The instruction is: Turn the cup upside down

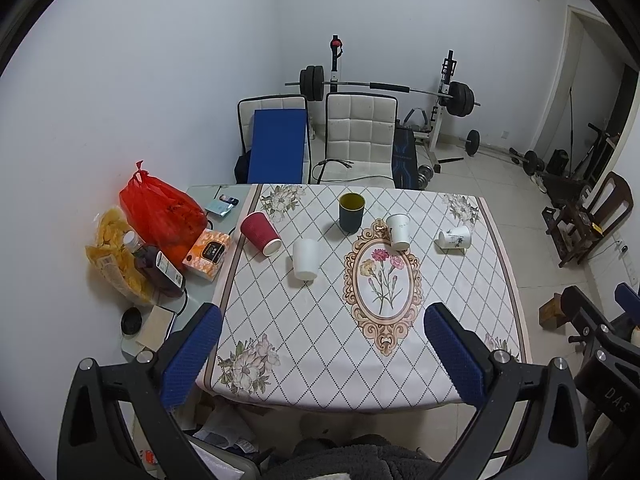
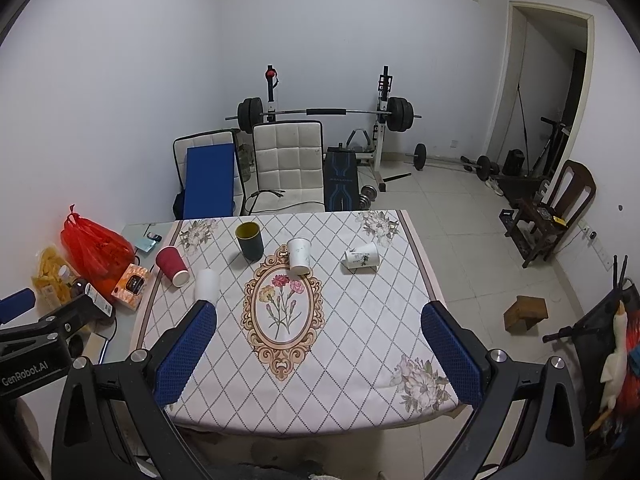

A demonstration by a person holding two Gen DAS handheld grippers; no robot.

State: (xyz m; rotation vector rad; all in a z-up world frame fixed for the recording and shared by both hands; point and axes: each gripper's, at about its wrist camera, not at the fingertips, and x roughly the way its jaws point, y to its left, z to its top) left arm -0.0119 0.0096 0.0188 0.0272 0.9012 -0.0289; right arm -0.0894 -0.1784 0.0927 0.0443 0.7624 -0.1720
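Item 1. Square table under a white diamond-patterned cloth (image 1: 320, 320) with a floral oval medallion; bears all five cups.

Item 2. Left gripper (image 1: 320, 344) and right gripper (image 2: 320, 340), black frames with blue textured pads: both released, jaws spread wide, nothing between them, held back over the table's near edge, well apart from every cup.

Item 3. Dark green cylindrical cup with yellow interior (image 1: 351, 212), upright, mouth up, toward the far side of the cloth. The only cup standing open-end up, so judged the task's thing. Looks rigid and heavier than the paper ones, possibly smooth and slippery; best pinched across the mid-wall.

Item 4. Red ribbed paper cup (image 1: 260, 233), lying tilted at the cloth's left border.

Item 5. Plain white cup (image 1: 305, 259), apparently mouth down.

Item 6. White paper cup (image 1: 399, 231), orientation unclear; light, crushable.

Item 7. Printed white paper cup (image 1: 454, 237), on its side, far right.
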